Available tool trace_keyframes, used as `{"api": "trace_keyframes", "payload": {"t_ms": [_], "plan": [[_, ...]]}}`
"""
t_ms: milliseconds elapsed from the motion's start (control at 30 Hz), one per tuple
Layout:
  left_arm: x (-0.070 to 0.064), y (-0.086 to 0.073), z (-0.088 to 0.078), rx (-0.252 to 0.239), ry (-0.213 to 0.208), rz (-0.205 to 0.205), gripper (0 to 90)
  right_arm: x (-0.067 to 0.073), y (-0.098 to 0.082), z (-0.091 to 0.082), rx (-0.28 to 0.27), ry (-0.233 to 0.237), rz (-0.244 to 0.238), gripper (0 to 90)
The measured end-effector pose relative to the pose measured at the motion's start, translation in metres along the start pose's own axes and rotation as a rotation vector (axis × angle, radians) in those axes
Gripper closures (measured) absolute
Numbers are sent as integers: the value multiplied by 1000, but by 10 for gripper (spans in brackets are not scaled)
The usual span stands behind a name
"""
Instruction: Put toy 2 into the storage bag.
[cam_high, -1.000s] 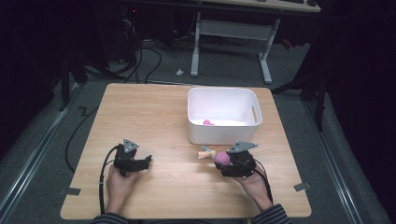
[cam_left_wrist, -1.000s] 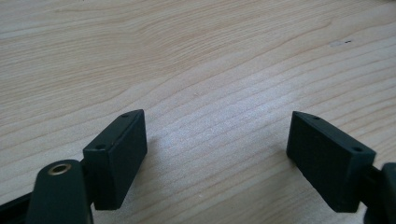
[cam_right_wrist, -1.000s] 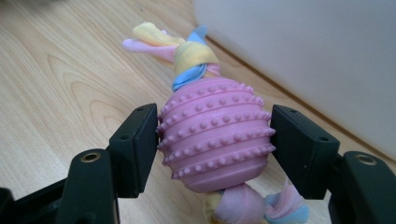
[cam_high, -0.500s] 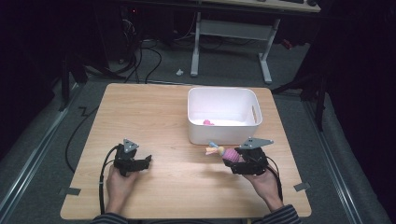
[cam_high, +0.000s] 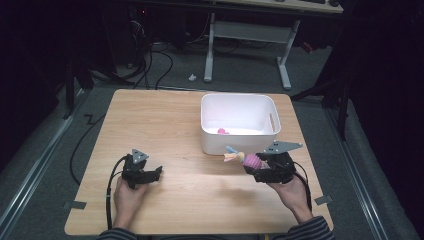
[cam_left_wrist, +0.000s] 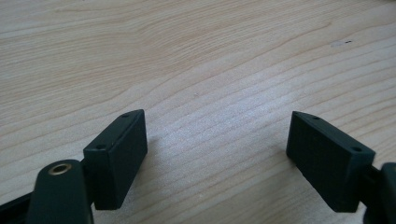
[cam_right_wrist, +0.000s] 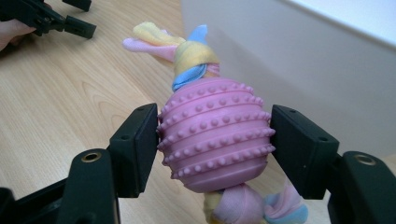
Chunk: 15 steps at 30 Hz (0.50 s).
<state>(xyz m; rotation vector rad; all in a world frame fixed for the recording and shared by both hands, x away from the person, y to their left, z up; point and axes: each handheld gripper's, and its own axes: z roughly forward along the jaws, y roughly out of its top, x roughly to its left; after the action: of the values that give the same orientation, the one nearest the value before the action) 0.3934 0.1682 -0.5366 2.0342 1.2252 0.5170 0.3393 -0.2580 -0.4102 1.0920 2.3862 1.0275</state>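
A pink knobbly rubber ball toy (cam_right_wrist: 215, 133) with yellow, blue and pink knotted rope through it sits between the jaws of my right gripper (cam_right_wrist: 214, 140), which is shut on it. From above, that toy (cam_high: 245, 159) hangs just off the table beside the front wall of the white bin (cam_high: 210, 142), held by the right gripper (cam_high: 257, 167). My left gripper (cam_high: 152, 172) rests low at the front left of the table. Its jaws stand open over bare wood (cam_left_wrist: 215, 140) with nothing between them.
A small pink object (cam_high: 222, 131) lies inside the bin. The wooden table (cam_high: 150, 125) is bare on its left half. A dark floor with cables and a desk frame (cam_high: 250, 30) lie beyond the far edge.
My right gripper has lifted the ball toy off the table and carried it a little right, toward the bin's front right corner. The left gripper has stayed where it was.
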Motion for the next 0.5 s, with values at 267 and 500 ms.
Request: {"api": "trace_keyframes", "payload": {"t_ms": [267,500], "plan": [[0,0,0,0,0,-1,206,-7,12,-17,-38,-19,-4,348],[0,0,0,0,1,-1,207,-15,25,-31,-68,-40,-6,348]]}}
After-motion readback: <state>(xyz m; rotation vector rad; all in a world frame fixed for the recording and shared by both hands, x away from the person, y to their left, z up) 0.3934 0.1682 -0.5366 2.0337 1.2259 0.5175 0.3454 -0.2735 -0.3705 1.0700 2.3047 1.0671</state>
